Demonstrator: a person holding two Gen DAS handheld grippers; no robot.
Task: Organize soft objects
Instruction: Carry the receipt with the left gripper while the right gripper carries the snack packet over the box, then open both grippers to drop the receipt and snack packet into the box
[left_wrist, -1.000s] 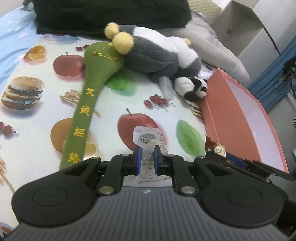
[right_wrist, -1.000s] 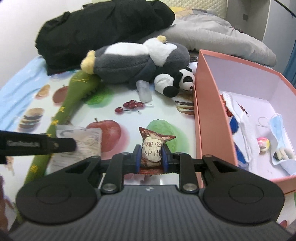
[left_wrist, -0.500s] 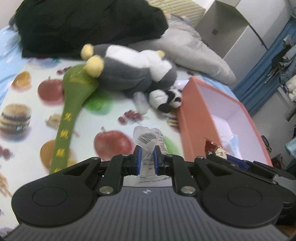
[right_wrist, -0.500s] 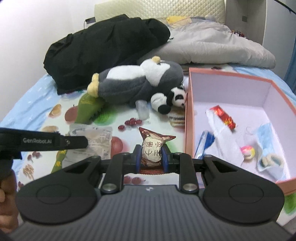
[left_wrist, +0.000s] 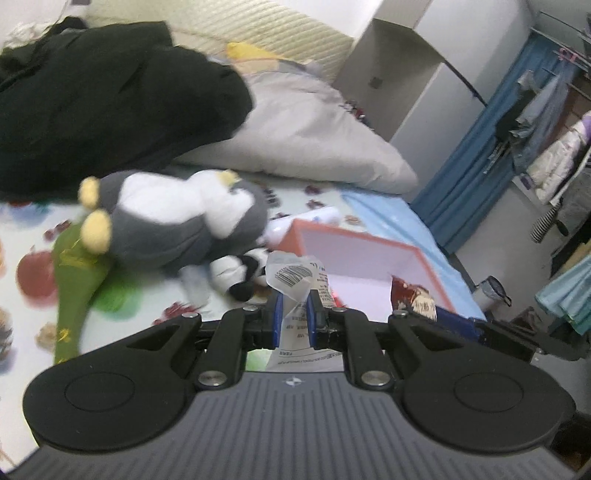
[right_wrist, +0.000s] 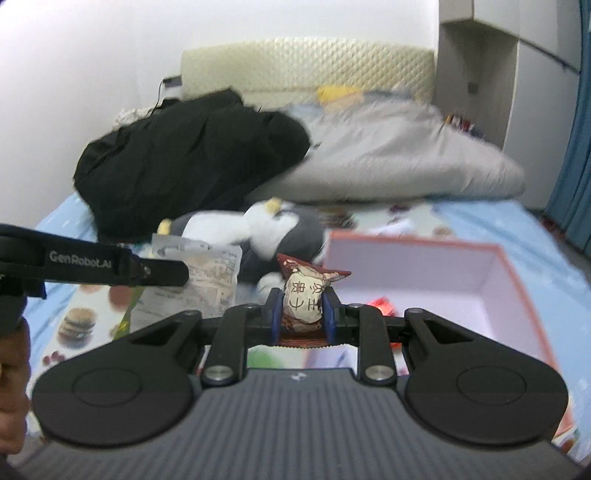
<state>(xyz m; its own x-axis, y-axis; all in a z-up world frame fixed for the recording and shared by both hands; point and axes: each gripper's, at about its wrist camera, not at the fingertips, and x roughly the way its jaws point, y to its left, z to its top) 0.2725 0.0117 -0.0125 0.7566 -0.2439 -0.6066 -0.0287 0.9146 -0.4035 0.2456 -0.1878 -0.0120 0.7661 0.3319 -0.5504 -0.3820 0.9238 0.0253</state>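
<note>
My left gripper (left_wrist: 294, 310) is shut on a clear plastic packet with a barcode label (left_wrist: 293, 277), held in the air; the packet also shows in the right wrist view (right_wrist: 199, 280). My right gripper (right_wrist: 302, 314) is shut on a small red-and-cream snack packet (right_wrist: 303, 295), also seen in the left wrist view (left_wrist: 413, 299). Both hang near the near-left corner of the orange box with a white inside (right_wrist: 424, 273), which also shows in the left wrist view (left_wrist: 354, 258). A grey-and-white penguin plush (left_wrist: 177, 218), a small panda plush (left_wrist: 236, 273) and a long green plush (left_wrist: 74, 280) lie on the bed.
A black jacket (left_wrist: 110, 110) and a grey duvet (left_wrist: 303, 133) lie at the head of the fruit-print bedsheet (left_wrist: 29, 273). A red wrapper (right_wrist: 380, 304) lies inside the box. A white wardrobe (left_wrist: 399, 74) and blue curtain (left_wrist: 469, 170) stand to the right.
Both grippers have risen and tilted up with their packets still held, and shifted toward the box. The bed objects now sit lower and farther off in both views.
</note>
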